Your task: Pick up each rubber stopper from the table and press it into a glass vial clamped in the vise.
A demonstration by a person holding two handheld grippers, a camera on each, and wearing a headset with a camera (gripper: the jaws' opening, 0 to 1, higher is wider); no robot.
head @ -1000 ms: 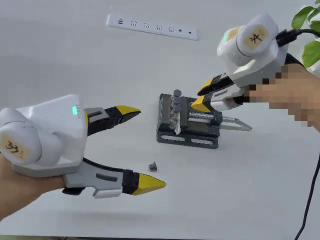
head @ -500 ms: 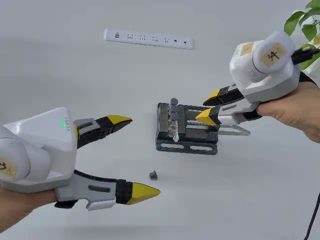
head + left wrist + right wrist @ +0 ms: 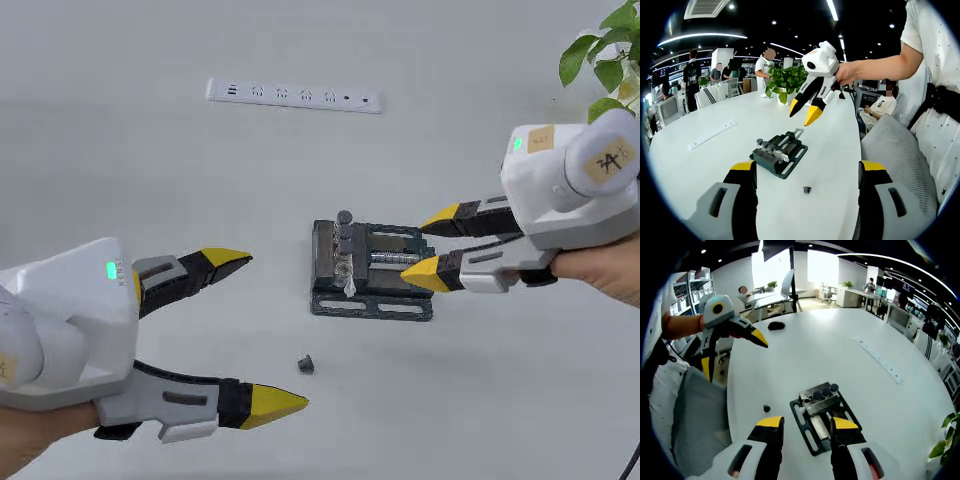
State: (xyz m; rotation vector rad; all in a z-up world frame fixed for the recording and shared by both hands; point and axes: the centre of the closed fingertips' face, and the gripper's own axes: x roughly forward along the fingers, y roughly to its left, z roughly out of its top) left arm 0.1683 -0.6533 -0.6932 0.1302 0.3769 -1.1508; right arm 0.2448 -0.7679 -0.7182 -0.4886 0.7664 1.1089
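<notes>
Right gripper (image 3: pixel 413 250) had drawn back from the vise (image 3: pixel 372 303), jaws a little apart and empty.
Left gripper (image 3: pixel 277 332), jaws wide apart and holding nothing, hung near the rubber stopper (image 3: pixel 306 364) lying on the table (image 3: pixel 150 180); likely best to straddle it squarely, then pinch its sides.

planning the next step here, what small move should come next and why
Probably lower the left gripper onto the loose rubber stopper: its jaws stand wide open and empty, and the stopper lies on the table just ahead of them, apart from the vise.
</notes>
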